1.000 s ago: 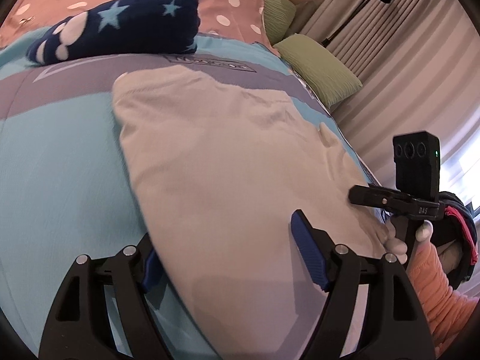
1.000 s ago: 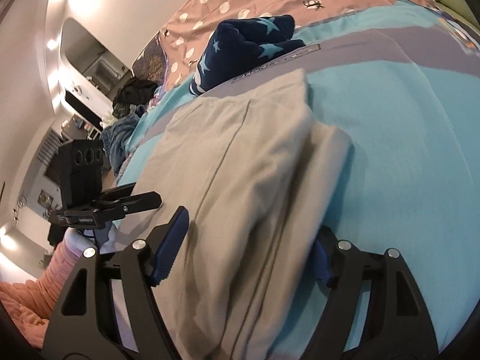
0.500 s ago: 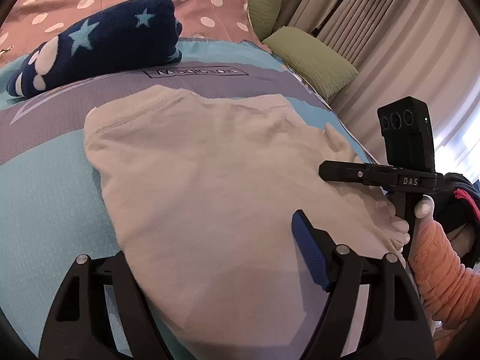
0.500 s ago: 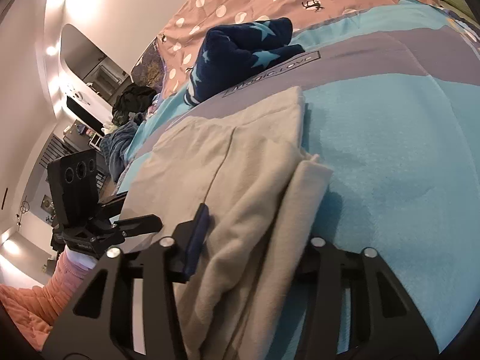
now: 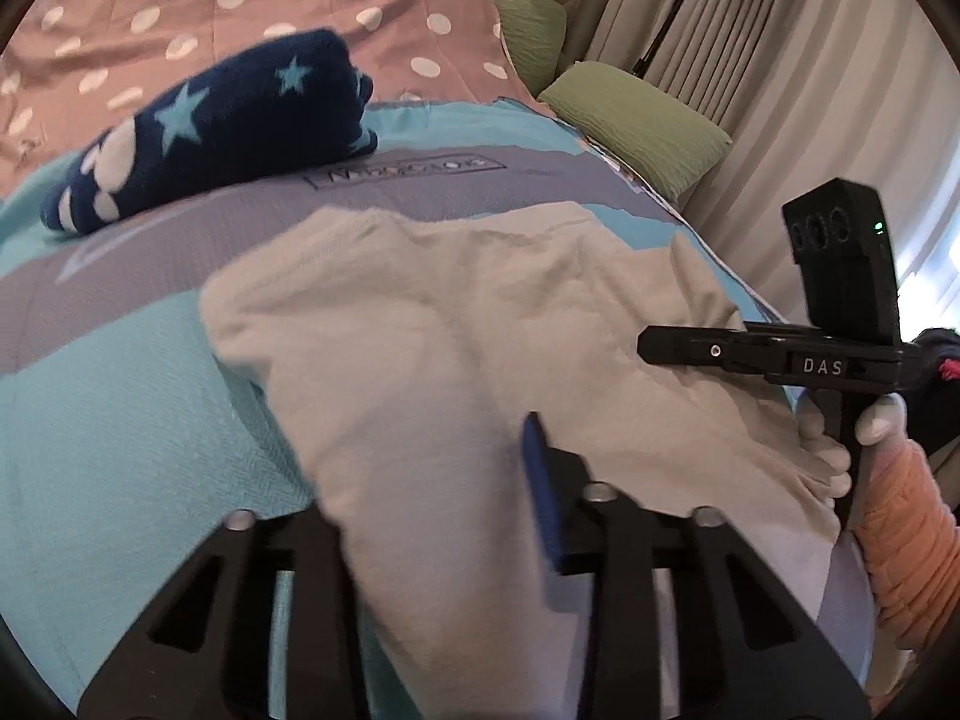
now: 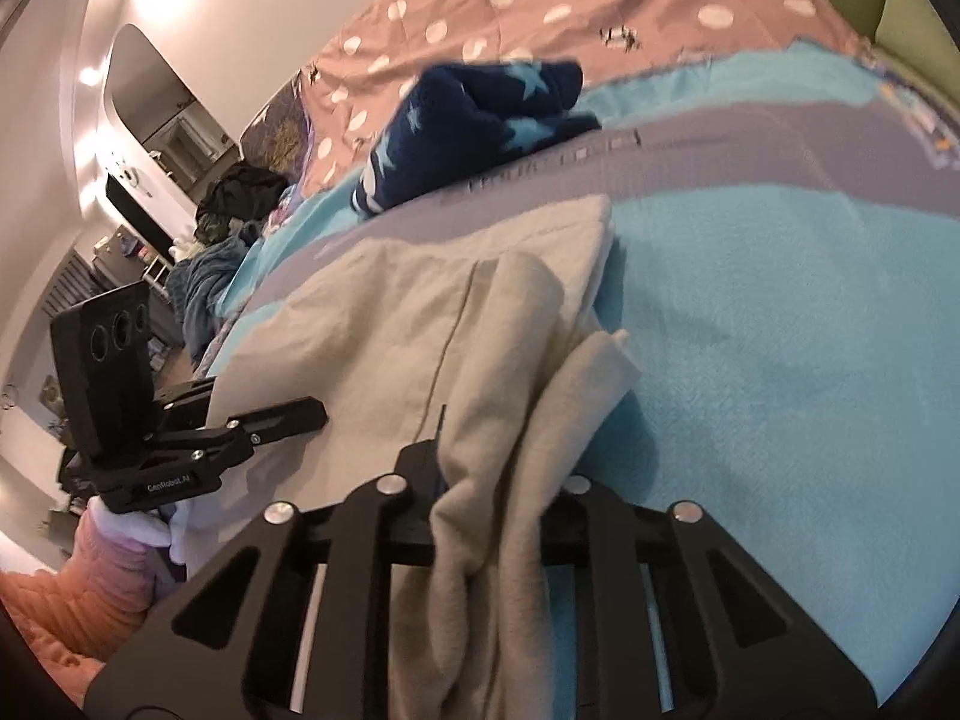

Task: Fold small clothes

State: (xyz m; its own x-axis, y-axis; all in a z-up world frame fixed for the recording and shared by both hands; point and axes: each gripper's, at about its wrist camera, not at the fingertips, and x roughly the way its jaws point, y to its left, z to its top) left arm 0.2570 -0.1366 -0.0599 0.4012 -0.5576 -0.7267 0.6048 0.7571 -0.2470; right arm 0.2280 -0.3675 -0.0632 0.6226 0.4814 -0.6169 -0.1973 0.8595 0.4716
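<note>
Jaws on both grippers have just been closing, and we now see cloth bunched between each pair. The left gripper (image 5: 444, 480) stood wide a second ago with its fingers either side of the garment's near corner; now they have drawn in, one blue pad (image 5: 540, 480) pressing the cream garment (image 5: 450, 324) and the other finger hidden under the fabric. The right gripper (image 6: 492, 480) likewise stood wide and now pinches a gathered fold of the same garment, which hangs down between its nearly closed fingers.

The garment lies on the turquoise and grey blanket (image 5: 120, 420), near edge lifted and rumpled where it lay flat before. We read its long axis as running from the grippers away toward the navy star-patterned bundle (image 5: 210, 126), far edge pointing at that bundle but well short of it. In the right wrist view a loose flap sticks out on the garment's right side.

Beyond, we note green pillows (image 5: 636, 120) beside the curtains, a pink dotted cover (image 5: 300, 0), and an orange sleeve (image 5: 906, 534) behind the right gripper.
</note>
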